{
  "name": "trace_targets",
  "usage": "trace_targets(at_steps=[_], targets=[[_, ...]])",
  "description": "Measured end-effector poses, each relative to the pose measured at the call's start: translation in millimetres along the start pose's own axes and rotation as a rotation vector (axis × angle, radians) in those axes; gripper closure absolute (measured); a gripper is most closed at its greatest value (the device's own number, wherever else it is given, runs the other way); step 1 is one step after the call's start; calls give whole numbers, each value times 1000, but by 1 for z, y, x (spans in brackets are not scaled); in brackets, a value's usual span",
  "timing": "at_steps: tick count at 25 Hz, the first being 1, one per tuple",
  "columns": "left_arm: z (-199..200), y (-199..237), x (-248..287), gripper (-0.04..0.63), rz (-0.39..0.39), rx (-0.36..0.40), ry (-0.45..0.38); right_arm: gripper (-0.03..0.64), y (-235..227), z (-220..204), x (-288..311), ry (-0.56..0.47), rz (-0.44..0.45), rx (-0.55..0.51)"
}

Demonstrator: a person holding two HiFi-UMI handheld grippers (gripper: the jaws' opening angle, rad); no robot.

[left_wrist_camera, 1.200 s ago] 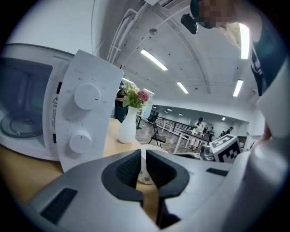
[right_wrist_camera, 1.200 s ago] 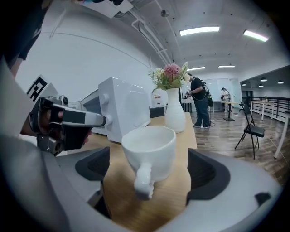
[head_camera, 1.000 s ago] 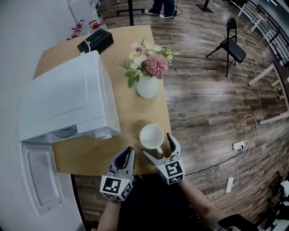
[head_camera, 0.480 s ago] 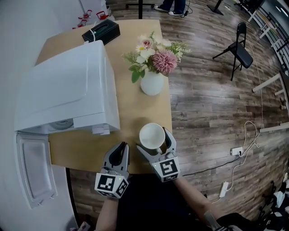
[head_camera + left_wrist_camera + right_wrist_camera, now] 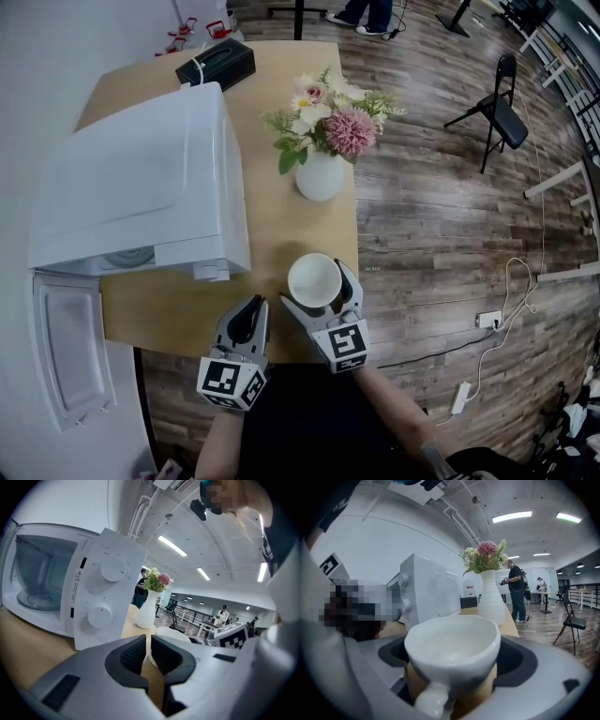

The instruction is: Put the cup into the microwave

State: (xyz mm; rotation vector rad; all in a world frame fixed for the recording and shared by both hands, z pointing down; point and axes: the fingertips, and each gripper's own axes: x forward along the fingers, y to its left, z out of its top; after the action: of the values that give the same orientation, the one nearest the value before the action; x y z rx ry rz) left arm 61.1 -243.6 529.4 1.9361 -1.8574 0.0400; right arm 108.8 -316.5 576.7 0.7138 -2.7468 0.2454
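Note:
A white cup stands upright on the wooden table near its front right corner. My right gripper is open, one finger on each side of the cup, whose handle points back at the gripper. In the right gripper view the cup fills the space between the pads. The white microwave sits on the table's left with its door swung open. My left gripper is shut and empty, left of the cup, at the table's front edge. The left gripper view shows the microwave's cavity and knobs.
A white vase of flowers stands behind the cup, near the table's right edge. A dark tissue box lies at the far end. On the wooden floor at right are a folding chair and a power strip.
My right gripper has moved forward, so its fingers now stand on both sides of the cup instead of behind it. The left gripper has hardly moved.

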Motion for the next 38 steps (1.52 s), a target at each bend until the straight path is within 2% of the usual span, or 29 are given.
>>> trace_targets(at_steps=[12,22,38], targets=[[0,-1,-7,584,-7,8,-16,143,0,-2,-1,5,-2,-2],[5,13,-30,583,17,1,-21,143,7,14,-9,-5,-9,-71],[24,30,-53,584,-36,29,-13,143,34,44,-28,-9,-38,-40]])
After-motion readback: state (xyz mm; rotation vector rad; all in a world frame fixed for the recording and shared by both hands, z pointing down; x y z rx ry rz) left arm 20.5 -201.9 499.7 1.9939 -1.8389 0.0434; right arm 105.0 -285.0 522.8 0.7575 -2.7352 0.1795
